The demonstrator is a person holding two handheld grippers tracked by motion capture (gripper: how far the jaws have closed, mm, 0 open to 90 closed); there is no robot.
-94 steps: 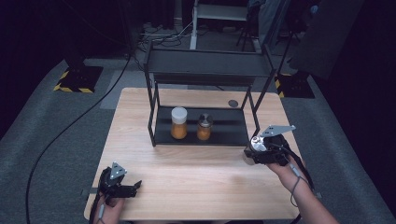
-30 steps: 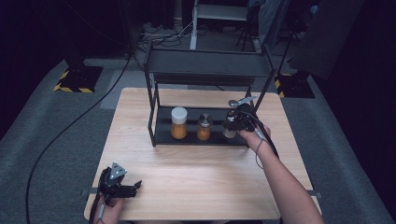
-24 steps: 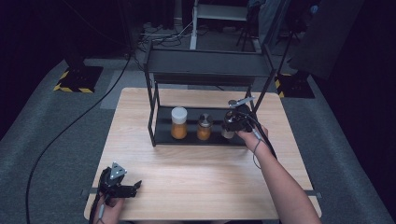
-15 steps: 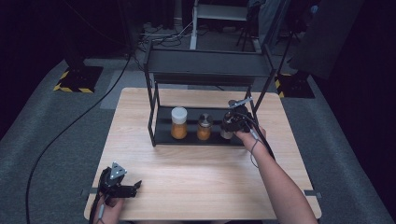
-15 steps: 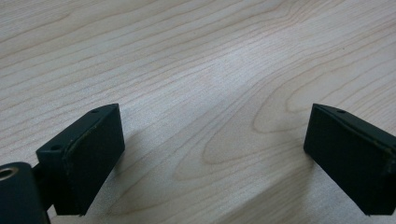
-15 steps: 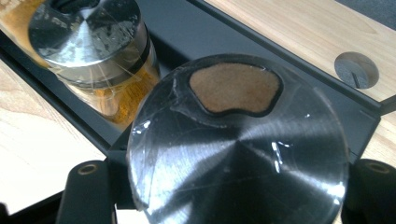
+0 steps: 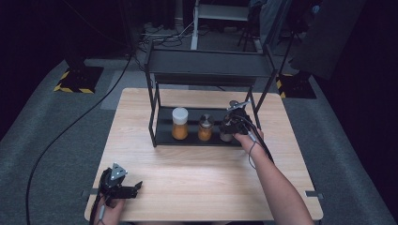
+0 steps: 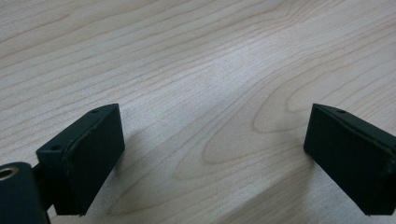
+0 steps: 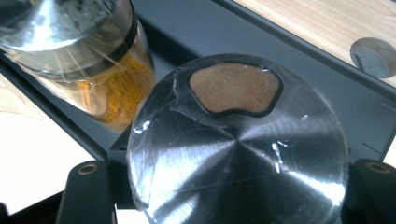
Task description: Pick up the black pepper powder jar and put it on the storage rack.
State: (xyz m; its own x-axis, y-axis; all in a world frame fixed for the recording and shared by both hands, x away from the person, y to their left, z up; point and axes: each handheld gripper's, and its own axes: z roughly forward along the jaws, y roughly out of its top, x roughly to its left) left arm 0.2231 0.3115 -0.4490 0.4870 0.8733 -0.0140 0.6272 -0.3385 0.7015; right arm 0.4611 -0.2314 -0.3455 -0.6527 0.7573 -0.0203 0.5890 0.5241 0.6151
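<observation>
Right claw [image 7: 231, 125] clamps steel-lidded jar [image 9: 238, 154] over rack's bottom shelf [image 7: 164, 127], beside amber jar [image 7: 204, 127]. Risk: knocks neighbour if lowered crooked. Left claw [image 7: 126, 190] wide open, holding nothing, on table [image 7: 187, 173].

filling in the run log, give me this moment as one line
right gripper: shut on steel-lidded jar | over rack's lower shelf | left gripper: open, on table

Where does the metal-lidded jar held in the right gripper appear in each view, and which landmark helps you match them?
High view: jar right of centre, on the rack's lower shelf.
Right gripper view: jar low centre, lid towards the camera.
Left gripper view: bare wooden table.
Shared landmark: the neighbouring jar of orange spice.
</observation>
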